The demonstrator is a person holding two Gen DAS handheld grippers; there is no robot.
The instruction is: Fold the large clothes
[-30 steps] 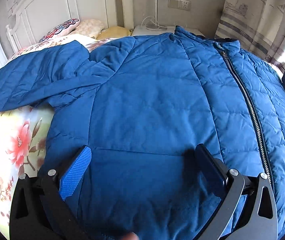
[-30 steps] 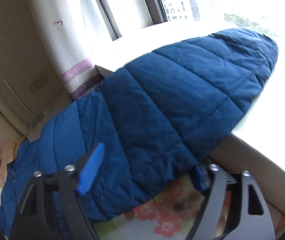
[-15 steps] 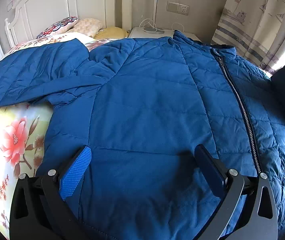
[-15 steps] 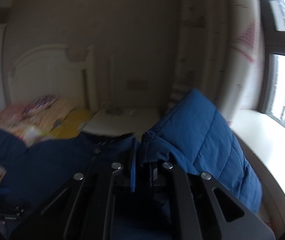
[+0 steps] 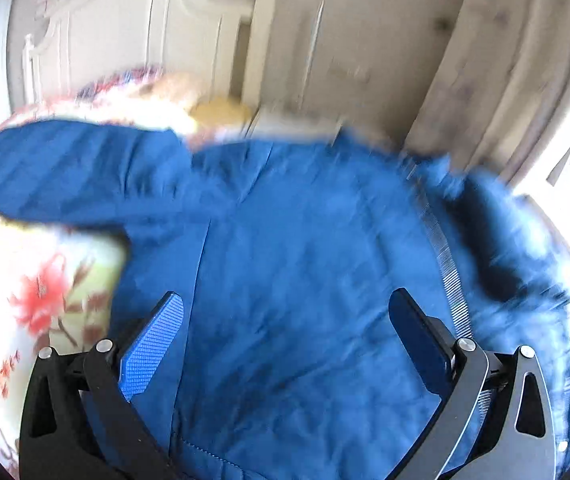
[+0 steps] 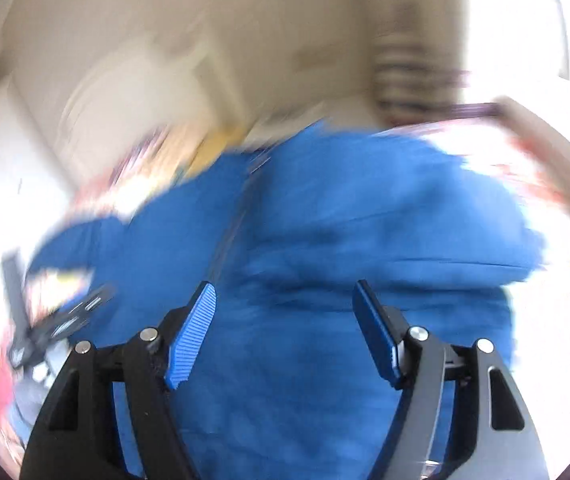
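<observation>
the blue padded jacket (image 5: 305, 264) lies spread on the flowered bed sheet (image 5: 33, 292), zipper (image 5: 445, 264) up. one sleeve (image 5: 65, 176) reaches left. my left gripper (image 5: 285, 328) stands wide open over it, holding nothing. my right gripper (image 6: 283, 320) is opening, nothing pinched between its pads.

No readable text, label, brand, number or sign is being shown in either view; both pictures are being blurred by motion, so no lettering can be made out.
</observation>
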